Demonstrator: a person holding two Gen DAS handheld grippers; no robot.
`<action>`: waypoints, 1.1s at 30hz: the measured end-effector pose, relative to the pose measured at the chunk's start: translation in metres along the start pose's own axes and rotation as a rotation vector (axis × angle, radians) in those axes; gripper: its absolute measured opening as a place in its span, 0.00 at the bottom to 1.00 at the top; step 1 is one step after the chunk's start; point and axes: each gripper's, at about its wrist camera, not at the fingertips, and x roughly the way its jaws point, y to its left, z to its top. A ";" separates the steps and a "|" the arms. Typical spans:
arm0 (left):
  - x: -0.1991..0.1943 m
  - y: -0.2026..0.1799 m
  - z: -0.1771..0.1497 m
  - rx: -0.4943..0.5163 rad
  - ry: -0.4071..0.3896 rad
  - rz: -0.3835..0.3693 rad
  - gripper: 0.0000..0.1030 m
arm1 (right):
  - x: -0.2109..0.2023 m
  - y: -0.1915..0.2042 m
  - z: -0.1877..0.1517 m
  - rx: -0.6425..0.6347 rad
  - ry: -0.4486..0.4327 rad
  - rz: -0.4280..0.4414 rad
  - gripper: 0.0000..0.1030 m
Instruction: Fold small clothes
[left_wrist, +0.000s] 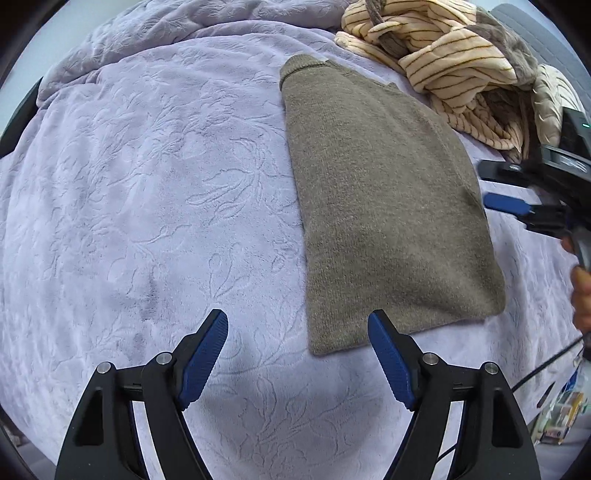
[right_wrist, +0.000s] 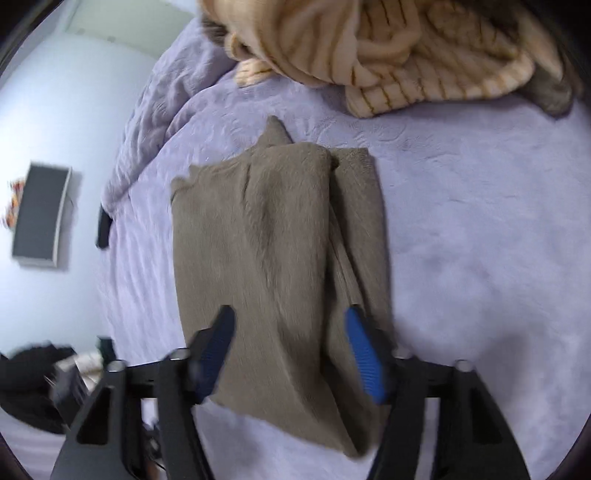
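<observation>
A grey-brown knit sweater lies folded lengthwise on the lilac bedspread, collar at the far end. My left gripper is open and empty, hovering at the sweater's near left corner. My right gripper is open over the near end of the sweater, a finger on each side of its raised fold; the view is blurred. The right gripper also shows in the left wrist view at the sweater's right edge.
A heap of cream striped clothes lies at the far right of the bed, also seen in the right wrist view. The bedspread bunches up at the far left. A wall panel and dark clutter lie beyond the bed's left edge.
</observation>
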 end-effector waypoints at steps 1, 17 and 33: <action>0.001 0.001 0.001 -0.012 0.001 0.002 0.77 | 0.011 -0.004 0.007 0.041 0.020 0.023 0.20; 0.015 0.010 0.010 -0.058 0.026 0.015 0.77 | -0.010 0.012 0.016 -0.151 -0.008 -0.162 0.32; 0.071 0.009 0.047 -0.019 0.076 -0.457 0.77 | 0.029 -0.042 0.050 -0.147 0.126 0.062 0.78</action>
